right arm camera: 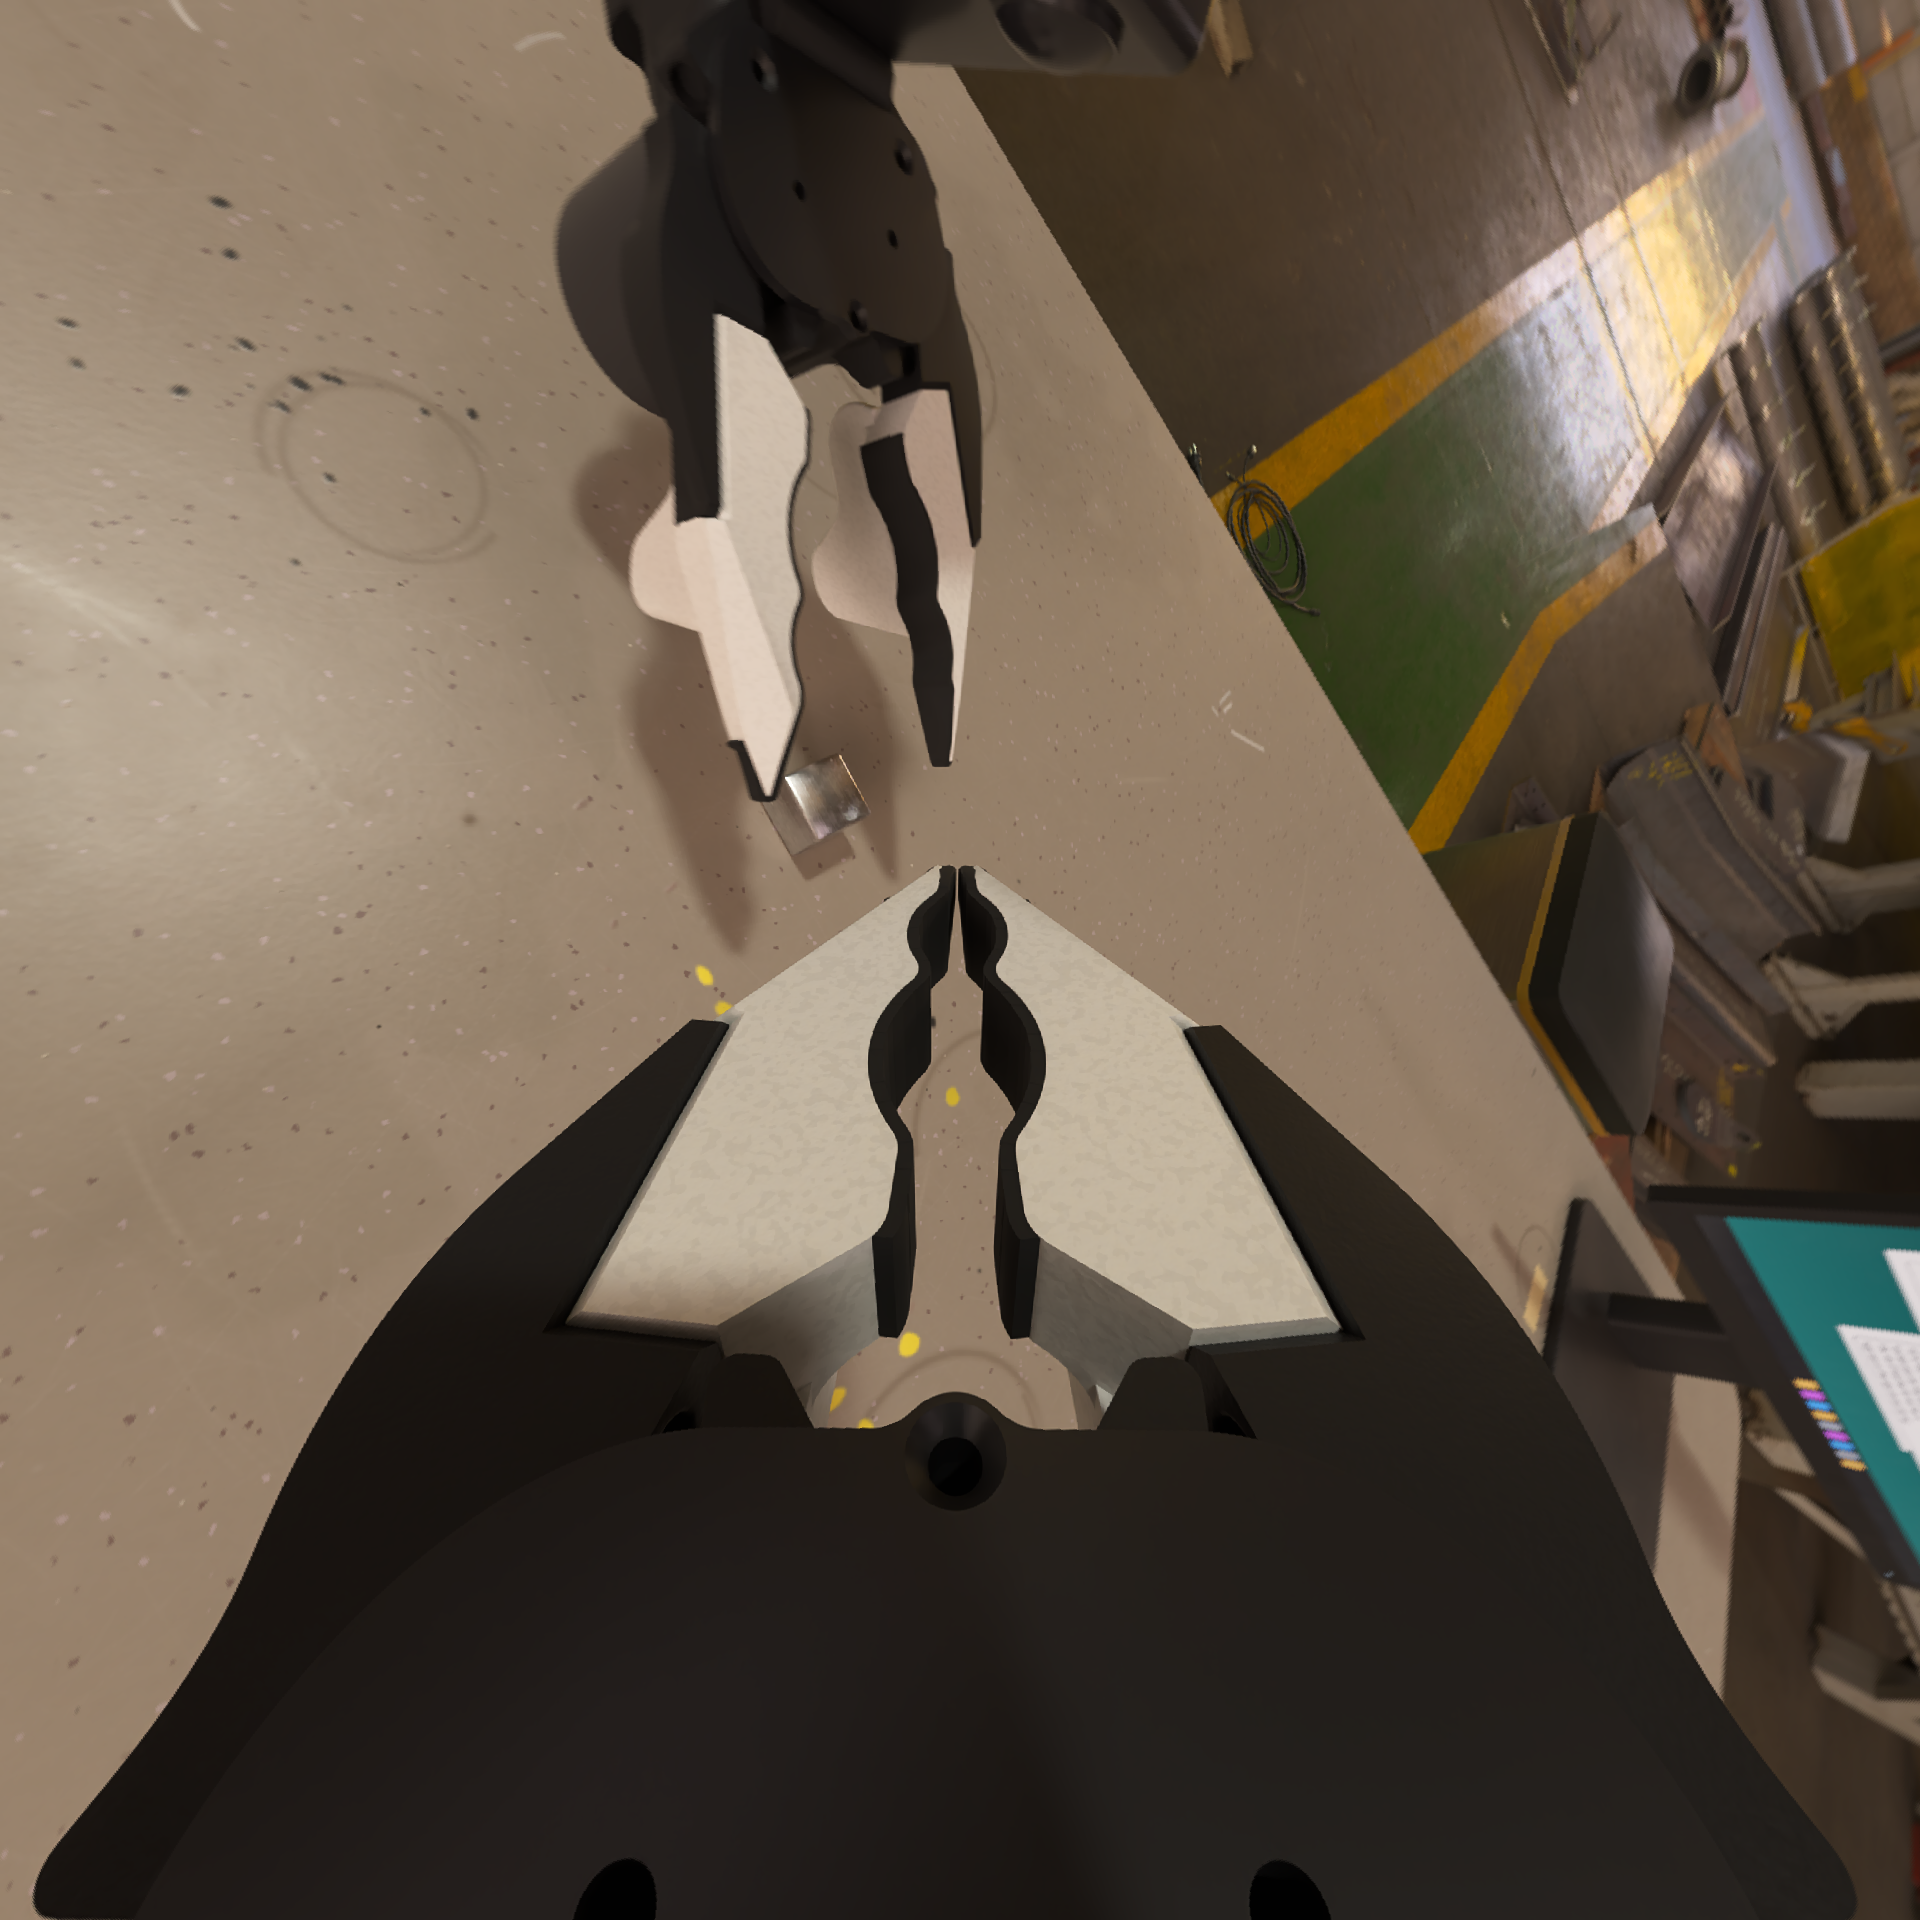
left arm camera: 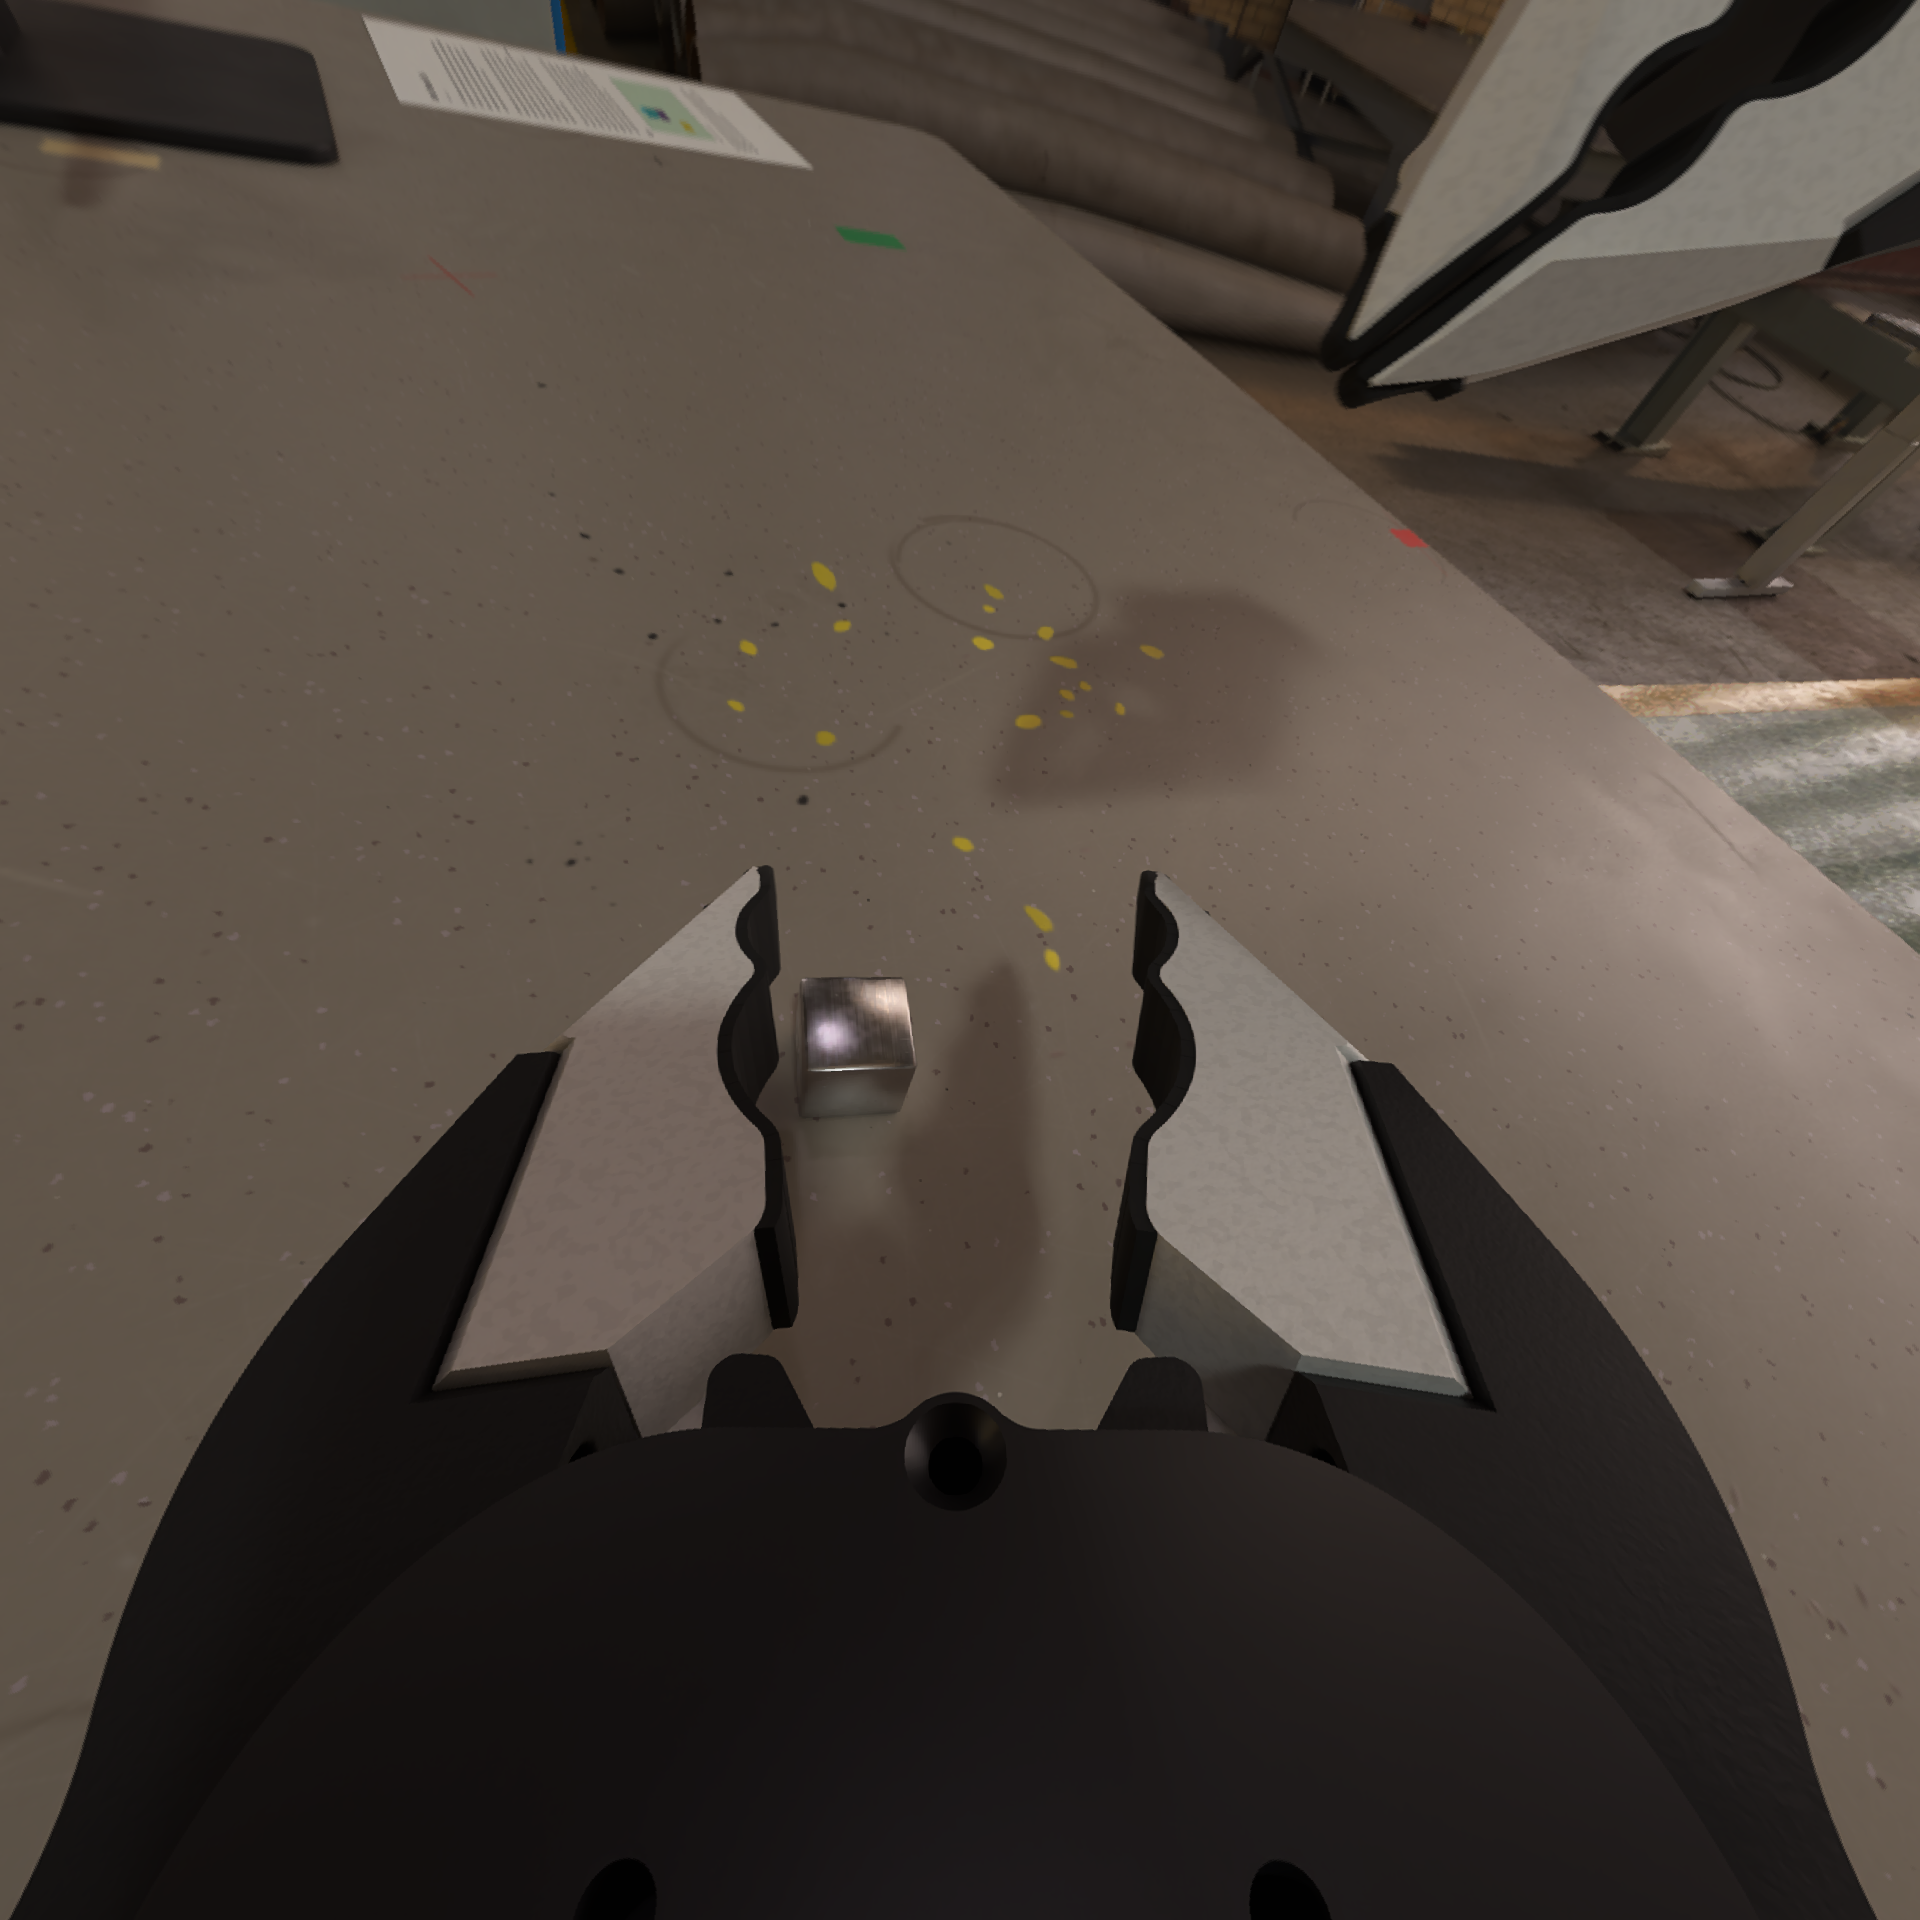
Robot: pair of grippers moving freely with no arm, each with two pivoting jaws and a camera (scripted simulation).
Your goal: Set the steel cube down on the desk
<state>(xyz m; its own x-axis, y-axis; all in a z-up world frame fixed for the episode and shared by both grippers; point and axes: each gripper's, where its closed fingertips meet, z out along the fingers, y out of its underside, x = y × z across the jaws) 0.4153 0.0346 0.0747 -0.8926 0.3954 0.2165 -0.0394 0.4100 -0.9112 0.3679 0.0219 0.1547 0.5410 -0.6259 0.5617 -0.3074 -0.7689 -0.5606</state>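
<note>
We see the desk (left arm camera: 312, 623), a broad grey-brown top speckled with dark dots, faint ring marks and small yellow flecks; it fills most of both views, and we place everything else by the steel cube (left arm camera: 854, 1044) that sits on it.

Far beyond the cube in the left wrist view, at the desk's far end, lie a black flat base (left arm camera: 166, 88) and a printed white sheet (left arm camera: 582, 88). A green mark (left arm camera: 870, 238) lies on the surface nearer than those, and a small red mark (left arm camera: 1408, 537) sits near the desk's right edge.

Our left gripper (left arm camera: 954, 904) straddles the cube with its fingers spread wide. The cube rests on the desktop between them, right against the left-hand finger (left arm camera: 665, 1091) and well apart from the other (left arm camera: 1247, 1101); nothing clamps it. In the right wrist view the same gripper (right arm camera: 852, 774) comes down from above, and the cube (right arm camera: 821, 802) lies at the tip of one finger, on the surface.

Our right gripper (right arm camera: 954, 873) points at the cube from just short of it, fingers drawn nearly together at the tips and empty. From the left wrist view it (left arm camera: 1621, 208) shows up and to the right of the cube, past the desk edge.

A monitor (right arm camera: 1829, 1382) with a teal screen stands off to the right of the right gripper.
</note>
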